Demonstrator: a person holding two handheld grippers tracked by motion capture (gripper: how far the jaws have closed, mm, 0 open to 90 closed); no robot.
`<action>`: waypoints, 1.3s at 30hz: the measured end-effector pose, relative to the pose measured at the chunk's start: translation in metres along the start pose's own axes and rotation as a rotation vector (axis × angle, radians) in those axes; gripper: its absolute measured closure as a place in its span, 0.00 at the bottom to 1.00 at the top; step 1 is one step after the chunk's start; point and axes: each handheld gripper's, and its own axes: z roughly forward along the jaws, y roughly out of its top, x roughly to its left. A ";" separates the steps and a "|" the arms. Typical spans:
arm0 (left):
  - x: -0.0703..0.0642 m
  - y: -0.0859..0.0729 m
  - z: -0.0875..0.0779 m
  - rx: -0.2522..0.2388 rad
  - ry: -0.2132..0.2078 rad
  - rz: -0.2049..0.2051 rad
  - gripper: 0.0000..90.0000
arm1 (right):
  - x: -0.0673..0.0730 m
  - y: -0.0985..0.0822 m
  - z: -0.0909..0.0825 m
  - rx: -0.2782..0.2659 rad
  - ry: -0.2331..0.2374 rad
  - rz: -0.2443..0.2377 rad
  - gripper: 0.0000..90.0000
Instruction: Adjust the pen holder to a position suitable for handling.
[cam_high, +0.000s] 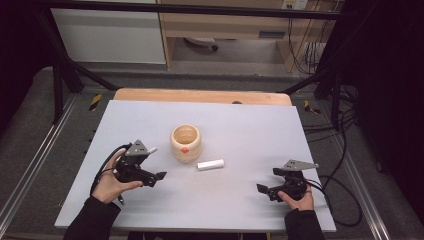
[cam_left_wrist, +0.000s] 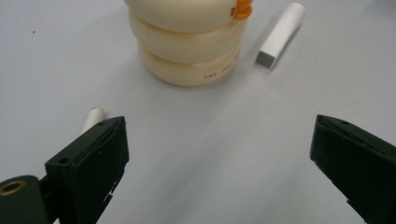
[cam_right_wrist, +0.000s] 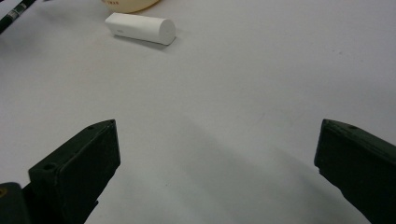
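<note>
- Grippers: left gripper (cam_high: 159, 176) and right gripper (cam_right_wrist: 217, 163) both spread wide, grasping nothing.
- Cup (cam_high: 185, 143) mid-table, its top cut off in left gripper view.
- Stick (cam_left_wrist: 91, 119) half hidden behind left jaw.
- Block (cam_high: 210, 164) just beside cup.

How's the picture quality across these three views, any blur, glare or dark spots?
High view: even light on the grey table, black, underexposed side edges. Left gripper view: cream cup fairly sharp, near jaws soft. Right gripper view: white stick crisp with a soft shadow; no glare.
</note>
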 end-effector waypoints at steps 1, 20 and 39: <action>-0.003 0.002 0.001 -0.002 -0.008 0.008 0.05 | 0.000 0.000 0.000 -0.001 0.000 0.001 0.01; -0.041 0.038 0.039 0.053 -0.079 0.111 0.08 | 0.001 0.001 0.000 0.001 0.001 -0.003 0.01; -0.057 0.067 0.066 0.088 -0.145 0.151 0.15 | 0.001 0.000 0.000 0.002 0.006 -0.003 0.01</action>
